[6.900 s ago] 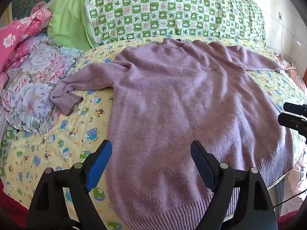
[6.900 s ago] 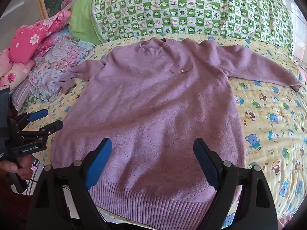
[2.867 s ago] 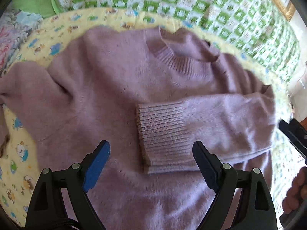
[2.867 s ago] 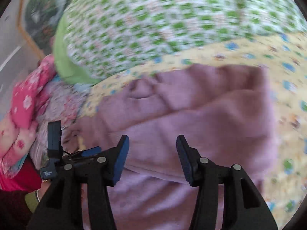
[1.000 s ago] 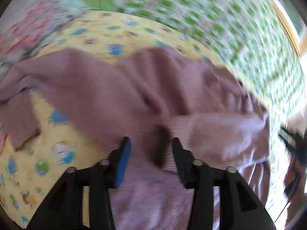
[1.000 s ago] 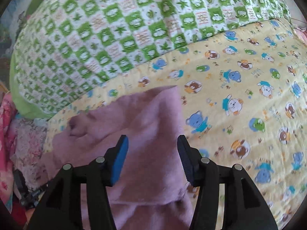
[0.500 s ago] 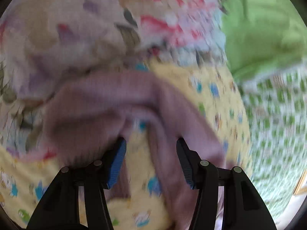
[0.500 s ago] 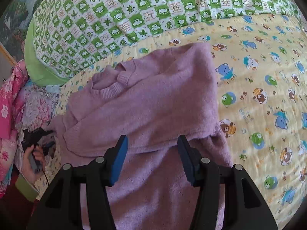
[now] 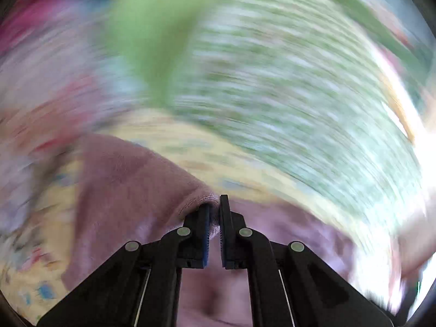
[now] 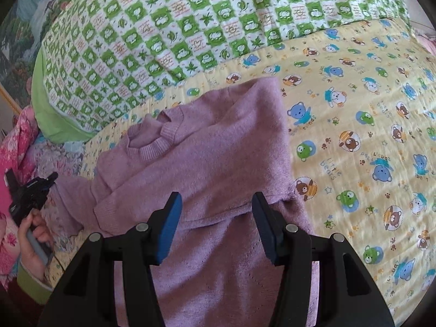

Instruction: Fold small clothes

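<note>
A purple knit sweater (image 10: 218,163) lies on the yellow bear-print sheet (image 10: 368,136), with one sleeve folded across its chest and the collar (image 10: 147,141) toward the pillows. In the blurred left wrist view my left gripper (image 9: 214,212) is shut on a bunch of the other sleeve (image 9: 128,190), which trails off to the left. The right wrist view shows that left gripper (image 10: 50,177) at the far left, held by a hand (image 10: 32,231). My right gripper (image 10: 216,218) hovers open over the folded sleeve's lower edge with nothing between its fingers.
A green-and-white checked quilt (image 10: 190,27) and a plain green pillow (image 10: 51,120) lie behind the sweater. Pink floral fabrics (image 10: 19,141) are piled at the left. Bare sheet spreads to the right of the sweater.
The left gripper has shut on the loose sleeve and risen with it, its view swinging toward the pillows. The right gripper has drifted slightly over the sweater and stays open.
</note>
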The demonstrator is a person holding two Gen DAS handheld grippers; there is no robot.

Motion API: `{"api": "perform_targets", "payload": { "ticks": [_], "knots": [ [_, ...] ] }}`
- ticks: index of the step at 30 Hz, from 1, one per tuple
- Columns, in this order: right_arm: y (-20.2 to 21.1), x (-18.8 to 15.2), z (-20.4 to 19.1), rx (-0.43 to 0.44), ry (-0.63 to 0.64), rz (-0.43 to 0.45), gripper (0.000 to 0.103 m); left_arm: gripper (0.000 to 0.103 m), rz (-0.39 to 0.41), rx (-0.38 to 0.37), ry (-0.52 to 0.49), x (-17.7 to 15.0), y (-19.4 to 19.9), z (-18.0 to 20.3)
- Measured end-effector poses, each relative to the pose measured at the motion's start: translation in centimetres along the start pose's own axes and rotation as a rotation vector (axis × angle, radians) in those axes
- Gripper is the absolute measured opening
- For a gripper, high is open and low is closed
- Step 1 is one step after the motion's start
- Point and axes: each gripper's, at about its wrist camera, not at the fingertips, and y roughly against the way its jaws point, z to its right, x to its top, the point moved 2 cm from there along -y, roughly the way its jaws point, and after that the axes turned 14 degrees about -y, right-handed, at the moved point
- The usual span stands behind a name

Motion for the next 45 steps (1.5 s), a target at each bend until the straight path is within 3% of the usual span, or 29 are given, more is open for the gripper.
{"api": "perform_targets", "payload": {
  "ticks": [2, 4, 6, 8, 11, 15, 17, 20, 22, 25, 29, 33, 34, 35, 36, 39, 41, 43, 45],
  "knots": [
    [0.3, 0.2, 0.0, -0.001, -0.015, 0.012, 0.055, 0.018, -0.055, -0.130, -0.177, -0.9, -1.4, 7.3],
    [0.6, 0.2, -0.2, -0.001, -0.019, 0.014, 0.055, 0.034, -0.130, -0.198, -0.326, -3.8, -3.4, 13.4],
    [0.8, 0.1, -0.4, -0.002, -0.011, 0.013, 0.055, 0.034, -0.217, -0.213, -0.415, -6.6, -5.2, 16.5],
    [1.1, 0.0, -0.8, 0.003, 0.007, 0.014, 0.055, 0.034, -0.271, -0.227, -0.437, -8.8, -6.0, 17.1],
    [0.8, -0.4, -1.6, 0.007, 0.040, 0.007, 0.055, 0.035, -0.281, -0.216, -0.447, -10.6, -4.9, 15.2],
    [-1.1, -1.4, -4.5, 0.052, 0.125, -0.034, 0.055, 0.041, -0.288, -0.150, -0.423, -12.1, -2.8, 9.8],
    [-2.7, -2.3, -7.8, 0.101, 0.233, -0.066, 0.055, 0.046, -0.301, -0.072, -0.414, -12.6, -2.2, 6.8],
    [-5.6, -4.5, -13.6, 0.180, 0.435, -0.113, 0.055, 0.046, -0.338, 0.015, -0.361, -13.2, -2.9, 2.4],
    [-7.9, -6.4, -17.5, 0.216, 0.559, -0.160, 0.055, 0.046, -0.363, 0.035, -0.333, -13.4, -4.2, 0.9],
    [-11.2, -9.0, -21.5, 0.250, 0.694, -0.219, 0.055, 0.046, -0.432, 0.138, -0.306, -14.0, -6.0, -1.5],
    [-15.4, -12.7, -24.3, 0.225, 0.863, -0.275, 0.055, 0.048, -0.427, 0.165, -0.182, -13.7, -6.4, -4.8],
    [-18.3, -14.6, -24.9, 0.156, 0.974, -0.272, 0.055, 0.048, -0.409, 0.174, -0.164, -12.8, -6.7, -5.3],
    [-18.6, -14.3, -24.7, 0.138, 0.970, -0.257, 0.046, 0.048, -0.404, 0.182, -0.165, -12.5, -6.9, -5.3],
    [-18.5, -13.7, -24.7, 0.133, 0.944, -0.249, 0.020, 0.048, -0.402, 0.192, -0.160, -12.4, -7.2, -5.5],
    [-18.1, -12.7, -24.4, 0.138, 0.892, -0.243, 0.009, 0.048, -0.405, 0.203, -0.143, -12.3, -7.3, -5.8],
    [-13.2, -7.0, -21.8, 0.229, 0.604, -0.118, 0.007, 0.048, -0.397, 0.208, -0.068, -11.9, -7.4, -6.6],
    [-8.8, -2.8, -17.2, 0.301, 0.347, -0.010, 0.006, 0.048, -0.388, 0.219, -0.050, -12.3, -6.8, -7.2],
    [-6.6, 0.0, -10.5, 0.266, 0.097, 0.057, 0.006, 0.047, -0.384, 0.224, -0.027, -12.5, -6.4, -7.7],
    [-6.4, 1.0, -5.1, 0.203, -0.048, 0.062, 0.004, 0.046, -0.381, 0.224, -0.006, -12.9, -6.1, -8.2]
  ]
}}
